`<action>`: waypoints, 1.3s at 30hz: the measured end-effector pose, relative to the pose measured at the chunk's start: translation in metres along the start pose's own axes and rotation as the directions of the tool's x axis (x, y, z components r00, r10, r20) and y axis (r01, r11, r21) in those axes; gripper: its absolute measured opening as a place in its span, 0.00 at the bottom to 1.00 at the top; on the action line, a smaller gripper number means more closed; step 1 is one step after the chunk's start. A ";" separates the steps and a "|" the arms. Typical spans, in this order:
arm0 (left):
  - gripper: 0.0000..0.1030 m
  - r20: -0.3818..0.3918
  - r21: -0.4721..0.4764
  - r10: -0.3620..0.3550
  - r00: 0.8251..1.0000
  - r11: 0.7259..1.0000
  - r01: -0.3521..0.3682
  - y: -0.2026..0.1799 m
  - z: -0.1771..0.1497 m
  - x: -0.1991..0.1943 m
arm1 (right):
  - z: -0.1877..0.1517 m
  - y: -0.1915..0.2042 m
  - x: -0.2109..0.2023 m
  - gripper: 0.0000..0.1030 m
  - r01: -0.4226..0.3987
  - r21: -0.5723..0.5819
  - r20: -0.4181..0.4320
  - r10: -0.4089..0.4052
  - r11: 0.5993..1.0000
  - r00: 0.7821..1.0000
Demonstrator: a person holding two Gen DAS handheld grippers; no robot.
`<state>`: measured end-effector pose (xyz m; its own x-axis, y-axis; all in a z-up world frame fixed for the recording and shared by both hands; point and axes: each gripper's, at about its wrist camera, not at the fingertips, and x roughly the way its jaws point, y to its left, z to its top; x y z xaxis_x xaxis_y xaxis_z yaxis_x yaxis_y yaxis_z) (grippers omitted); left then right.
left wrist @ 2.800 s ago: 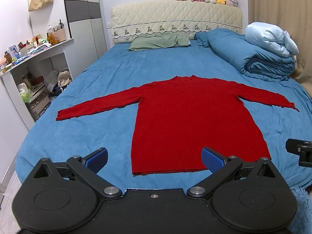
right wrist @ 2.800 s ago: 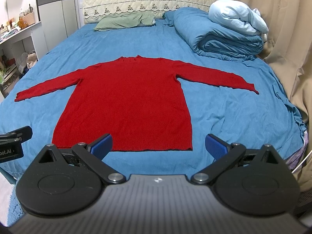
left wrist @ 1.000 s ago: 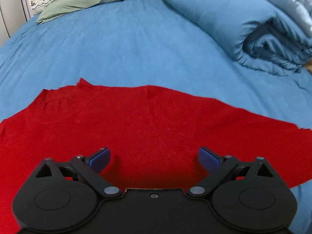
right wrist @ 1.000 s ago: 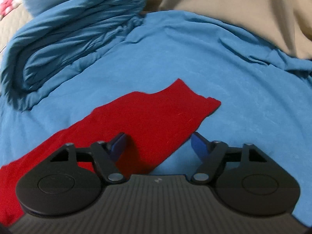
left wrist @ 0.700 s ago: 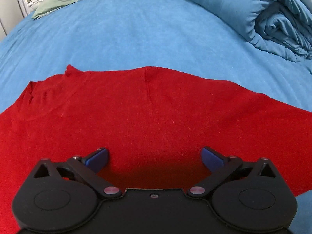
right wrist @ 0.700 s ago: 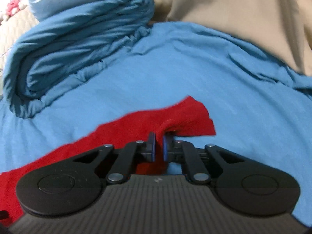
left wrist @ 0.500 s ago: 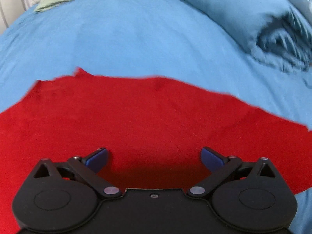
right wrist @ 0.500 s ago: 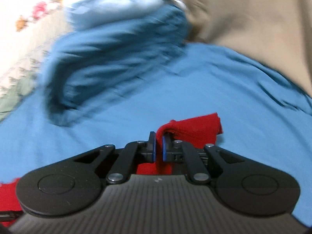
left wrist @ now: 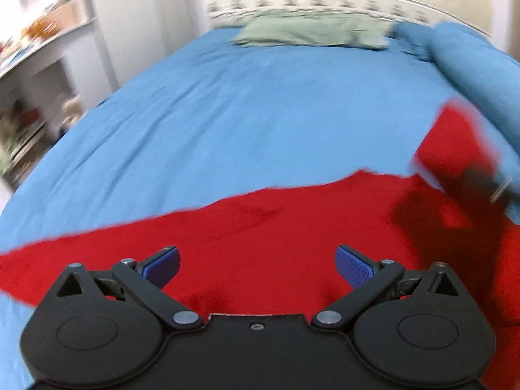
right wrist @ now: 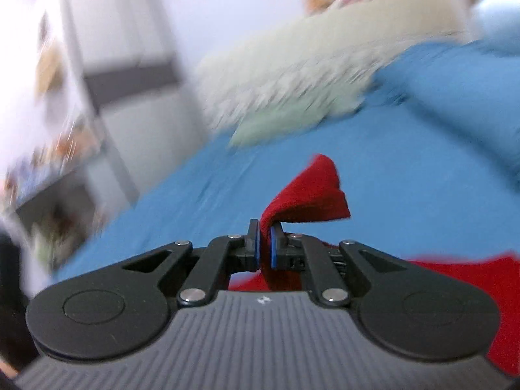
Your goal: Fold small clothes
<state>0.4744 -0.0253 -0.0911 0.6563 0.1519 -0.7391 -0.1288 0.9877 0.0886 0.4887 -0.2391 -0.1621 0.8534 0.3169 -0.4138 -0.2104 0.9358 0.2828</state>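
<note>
While the right gripper (right wrist: 265, 247) is clamped on the cuff end of the red sweater (left wrist: 260, 243), with the sleeve (right wrist: 308, 195) lifted clear of the blue bedsheet (left wrist: 243, 123) and the loose cuff flopping past the pads, the step in hand looks like folding that sleeve inward across the body. Sweater body lies flat on the sheet, directly under and ahead of the left gripper (left wrist: 256, 265), whose jaws stand wide apart, holding nothing; can't tell if it's touching the knit or just above it. Right wrist view is heavily motion-blurred, so the arm is probably swinging fast. To do it well: carry the cuff low over the torso so the sleeve lays down as one flat strip, not a twist; pivot at the shoulder seam; use the left gripper to pin the body near the shoulder so the knit doesn't drag and bunch. Grip is only a small pinch of fabric, so a jerk could pull it free; slow down before laying. Release only once the cuff rests on the torso. Green pillow (left wrist: 312, 31) and rolled blue duvet (left wrist: 477, 74) sit well apart, no interference.
</note>
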 end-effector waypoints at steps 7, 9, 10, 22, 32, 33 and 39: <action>1.00 -0.072 -0.053 -0.057 0.996 0.997 0.053 0.042 -0.025 0.020 | -0.086 0.045 0.039 0.21 -0.008 -0.190 -0.192 -0.029 0.982 0.981; 1.00 -0.071 -0.052 -0.087 0.994 0.995 0.084 0.045 -0.025 0.024 | -0.090 0.055 0.036 0.25 -0.019 -0.249 -0.186 -0.029 0.968 0.982; 1.00 -0.069 -0.054 -0.106 0.992 0.993 0.102 0.044 -0.023 0.025 | -0.092 0.059 0.036 0.30 -0.015 -0.276 -0.180 -0.036 0.961 0.983; 0.99 -0.076 0.027 -0.358 0.931 0.932 0.360 -0.036 0.001 0.029 | -0.078 0.031 -0.023 0.75 0.040 -0.332 -0.223 -0.119 0.943 0.968; 0.25 -0.125 -0.010 -0.393 0.911 0.919 0.395 -0.061 -0.006 0.091 | -0.089 -0.011 -0.037 0.75 0.122 -0.281 -0.243 -0.193 0.952 0.951; 0.18 -0.105 -0.020 -0.405 0.908 0.914 0.405 -0.057 -0.004 0.086 | -0.089 -0.012 -0.038 0.75 0.126 -0.273 -0.244 -0.195 0.954 0.950; 0.18 0.055 -0.066 -0.377 0.924 0.922 0.381 -0.008 -0.015 0.056 | -0.090 -0.017 -0.039 0.75 0.128 -0.230 -0.256 -0.187 0.965 0.948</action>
<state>0.5012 -0.0253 -0.1428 0.6963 -0.2303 -0.6798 0.0821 0.9665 -0.2433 0.4163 -0.2533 -0.2289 0.7266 0.1652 -0.6669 -0.2037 0.9788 0.0205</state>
